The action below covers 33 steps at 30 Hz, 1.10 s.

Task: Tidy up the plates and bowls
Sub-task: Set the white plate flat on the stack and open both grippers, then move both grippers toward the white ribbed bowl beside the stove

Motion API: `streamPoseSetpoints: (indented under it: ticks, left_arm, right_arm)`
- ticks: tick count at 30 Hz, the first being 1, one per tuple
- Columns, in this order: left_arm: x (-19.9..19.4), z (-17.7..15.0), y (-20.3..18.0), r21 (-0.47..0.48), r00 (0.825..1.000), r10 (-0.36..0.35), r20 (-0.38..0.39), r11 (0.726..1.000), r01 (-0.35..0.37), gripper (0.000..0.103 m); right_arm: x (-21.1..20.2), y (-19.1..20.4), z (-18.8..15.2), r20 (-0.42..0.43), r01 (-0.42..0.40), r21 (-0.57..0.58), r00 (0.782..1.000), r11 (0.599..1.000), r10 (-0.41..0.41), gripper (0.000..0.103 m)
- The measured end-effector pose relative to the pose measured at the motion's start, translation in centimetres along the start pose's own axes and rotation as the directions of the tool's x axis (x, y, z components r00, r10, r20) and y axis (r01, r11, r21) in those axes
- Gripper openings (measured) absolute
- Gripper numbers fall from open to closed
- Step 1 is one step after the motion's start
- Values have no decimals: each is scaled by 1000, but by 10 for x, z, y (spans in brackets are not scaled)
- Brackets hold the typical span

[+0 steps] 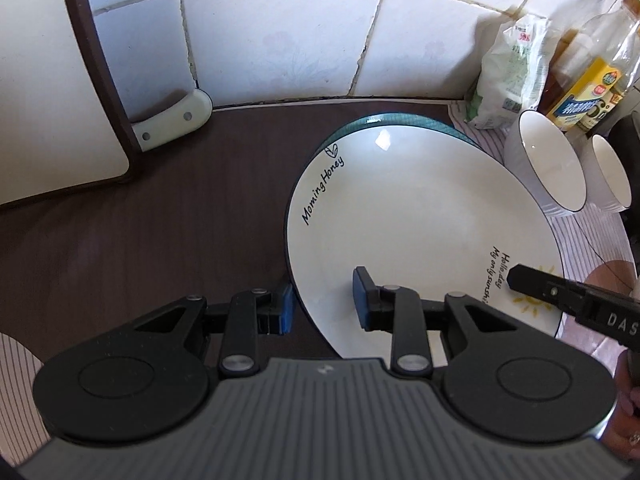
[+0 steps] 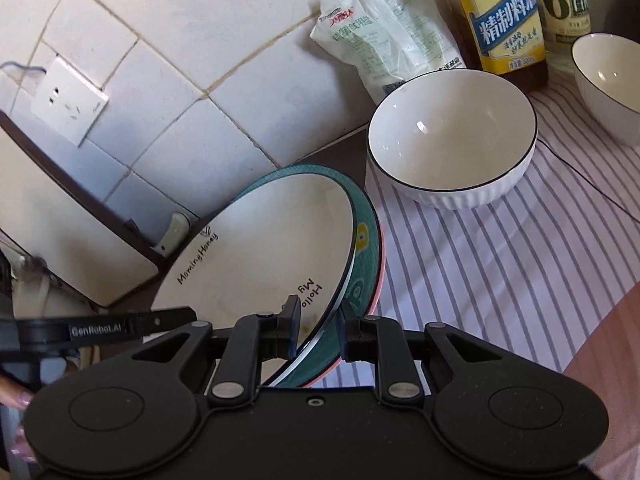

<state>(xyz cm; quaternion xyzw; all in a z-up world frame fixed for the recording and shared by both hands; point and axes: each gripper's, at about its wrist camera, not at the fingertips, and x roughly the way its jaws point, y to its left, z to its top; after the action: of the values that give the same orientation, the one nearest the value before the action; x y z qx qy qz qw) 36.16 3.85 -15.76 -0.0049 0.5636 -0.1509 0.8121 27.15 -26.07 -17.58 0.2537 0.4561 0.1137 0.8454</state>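
A stack of three plates is held by both grippers: a white plate (image 1: 420,220) with black lettering on top, a teal plate (image 2: 360,276) under it and a pink rim (image 2: 379,276) lowest. My left gripper (image 1: 323,304) is shut on the stack's near-left rim, one blue pad outside and one on the white face. On the opposite rim my right gripper (image 2: 320,324) is clamped, and the stack sits tilted in that view. Two white ribbed bowls (image 2: 452,140) (image 2: 608,76) stand upright on the striped cloth, apart from the plates.
The dark brown counter (image 1: 160,220) runs to a tiled wall with a socket (image 2: 70,100). A white board (image 1: 48,100) leans at the left. A salt bag (image 2: 380,28) and bottles (image 2: 508,20) stand behind the bowls. A striped cloth (image 2: 500,260) covers the right side.
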Motion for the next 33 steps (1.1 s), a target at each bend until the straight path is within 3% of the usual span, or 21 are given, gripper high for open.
streamPoseSetpoints:
  ticks: [6, 15, 19, 20, 22, 26, 28, 31, 33]
  left_arm:
    - [7, 8, 9, -61, 998, -16, -62, 998, 12, 27]
    - [12, 5, -8, 9, 996, 61, -58, 998, -60, 25]
    - [9, 2, -13, 4, 995, 94, -41, 996, -94, 22]
    - [8, 2, -14, 5, 993, 108, -40, 994, -108, 23]
    - [6, 2, -19, 29, 986, 165, -22, 986, -165, 32]
    - [-1, 5, -22, 39, 976, 216, -14, 976, -216, 29]
    - [-6, 3, -23, 20, 974, 226, -20, 974, -226, 28]
    - [-23, -5, -27, 7, 979, 204, -14, 979, -204, 28]
    - [-35, -11, -32, 16, 982, 191, -6, 981, -191, 28]
  right_arm:
    - [1, 6, -2, -19, 15, -33, 1000, 999, -16, 25]
    - [1, 43, -5, -3, 186, -255, 981, 949, -193, 30]
    - [0, 43, -5, -6, 195, -275, 979, 942, -204, 32]
    - [0, 46, -6, -6, 202, -292, 977, 935, -213, 34]
    - [1, 51, -9, -8, 224, -321, 971, 920, -239, 36]
    - [-9, 70, -23, 23, 313, -429, 941, 847, -337, 38]
    - [-15, 73, -27, 44, 294, -447, 950, 845, -308, 38]
    - [-23, 70, -26, 2, 255, -399, 961, 881, -277, 37]
    - [-42, 73, -31, 39, 245, -404, 967, 881, -251, 37]
